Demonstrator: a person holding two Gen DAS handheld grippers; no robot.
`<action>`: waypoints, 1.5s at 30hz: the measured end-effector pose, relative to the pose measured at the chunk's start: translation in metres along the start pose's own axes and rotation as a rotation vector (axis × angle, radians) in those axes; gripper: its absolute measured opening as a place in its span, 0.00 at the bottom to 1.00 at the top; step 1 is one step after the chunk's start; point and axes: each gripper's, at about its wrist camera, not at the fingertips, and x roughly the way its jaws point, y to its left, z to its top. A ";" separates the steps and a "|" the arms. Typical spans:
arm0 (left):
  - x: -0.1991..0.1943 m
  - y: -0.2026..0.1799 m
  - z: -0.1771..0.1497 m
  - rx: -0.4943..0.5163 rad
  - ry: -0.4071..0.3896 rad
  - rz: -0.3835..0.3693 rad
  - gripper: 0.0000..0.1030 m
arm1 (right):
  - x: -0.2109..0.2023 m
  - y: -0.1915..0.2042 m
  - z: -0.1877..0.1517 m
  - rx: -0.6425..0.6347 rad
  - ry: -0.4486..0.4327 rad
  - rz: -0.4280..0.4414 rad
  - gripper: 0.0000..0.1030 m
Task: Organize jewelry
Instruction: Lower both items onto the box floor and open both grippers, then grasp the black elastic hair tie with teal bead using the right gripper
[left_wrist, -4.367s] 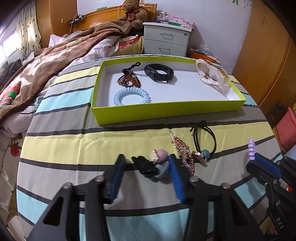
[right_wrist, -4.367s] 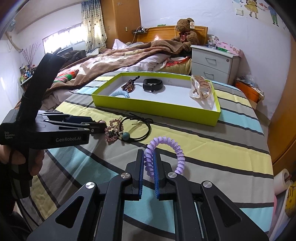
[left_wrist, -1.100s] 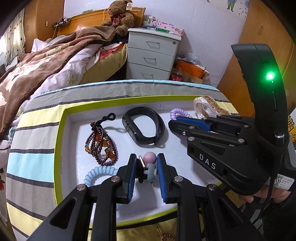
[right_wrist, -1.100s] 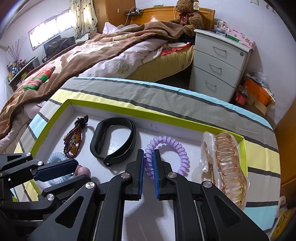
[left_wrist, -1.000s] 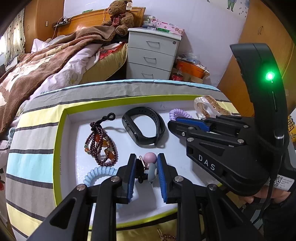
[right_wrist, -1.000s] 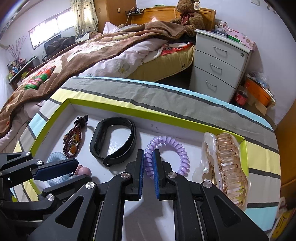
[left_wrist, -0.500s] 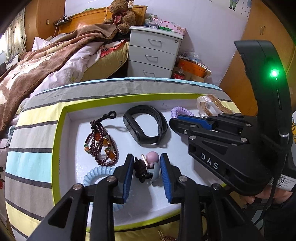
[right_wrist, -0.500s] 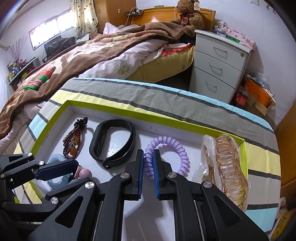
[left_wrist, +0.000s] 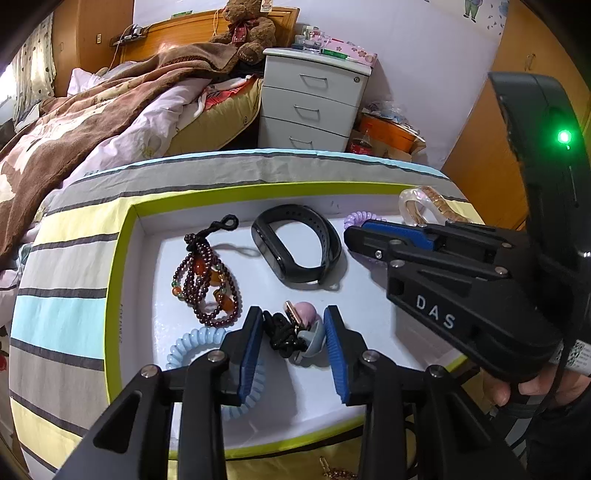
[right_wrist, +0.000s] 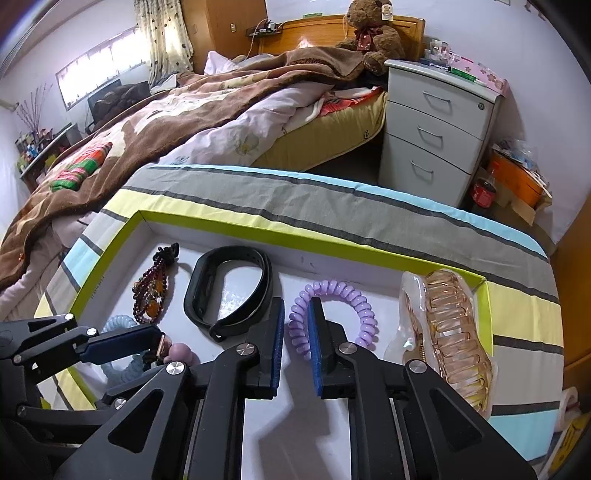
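A hair tie (left_wrist: 295, 326) with a pink ball and a black elastic lies on the white floor of the green-rimmed tray (left_wrist: 122, 295). My left gripper (left_wrist: 293, 314) straddles it. Its jaws are opening and the blue pads stand clear of the tie on both sides. A purple spiral hair coil (right_wrist: 347, 295) rests on the tray floor further right. One side of the coil sits between the pads of my right gripper (right_wrist: 296, 302). Those jaws are opening a little, with a narrow gap beside the coil. The right gripper (left_wrist: 360, 230) hides most of the coil in the left wrist view.
In the tray also lie a black wristband (left_wrist: 295, 243), a dark beaded bracelet (left_wrist: 207, 284), a light blue coil (left_wrist: 192, 343) and a clear amber claw clip (right_wrist: 450, 332). The tray rests on a striped cloth (right_wrist: 332, 206). A bed (right_wrist: 184, 110) and a nightstand (right_wrist: 436, 129) stand behind.
Both grippers carried their pieces from the cloth into the tray. In the last second the left jaws spread and dropped the hair tie; the right jaws parted slightly around the purple coil.
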 end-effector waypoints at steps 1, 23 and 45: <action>0.000 0.000 0.000 0.000 0.001 0.001 0.35 | 0.000 0.000 0.000 0.001 0.000 -0.002 0.13; -0.015 0.003 -0.005 -0.005 -0.016 0.024 0.39 | -0.016 -0.002 -0.009 0.028 -0.026 0.026 0.15; -0.083 0.003 -0.049 -0.039 -0.085 0.046 0.40 | -0.109 0.015 -0.070 0.094 -0.159 0.034 0.16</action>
